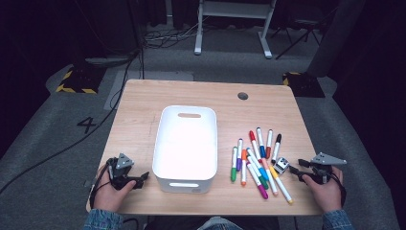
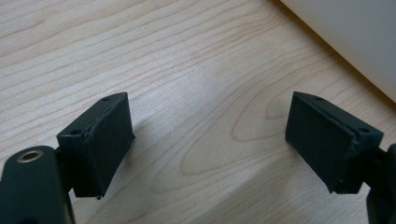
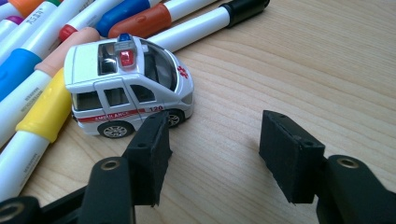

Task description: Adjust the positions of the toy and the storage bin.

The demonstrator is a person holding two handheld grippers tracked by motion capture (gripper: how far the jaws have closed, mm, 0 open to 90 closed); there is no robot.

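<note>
A white bin (image 1: 186, 146) stands mid-table, seemingly empty inside. To its right lie several coloured markers (image 1: 258, 160) and a small white toy ambulance (image 1: 281, 165) (image 3: 126, 86). My left gripper (image 1: 143, 178) rests on the table left of the bin, jaws apart over bare wood, nothing between them (image 2: 208, 140); the bin's wall (image 2: 355, 37) shows at upper right. My right gripper (image 1: 296, 170) lies at the right edge, pointing at the ambulance. Its jaws stand open (image 3: 215, 154), and the toy sits just beyond the left pad, not between them.
The wooden table (image 1: 143, 103) has a round cable hole (image 1: 242, 96) at the back. Its front edge runs just below both hands. Beyond it are grey floor, cables and a desk frame (image 1: 234, 24).
</note>
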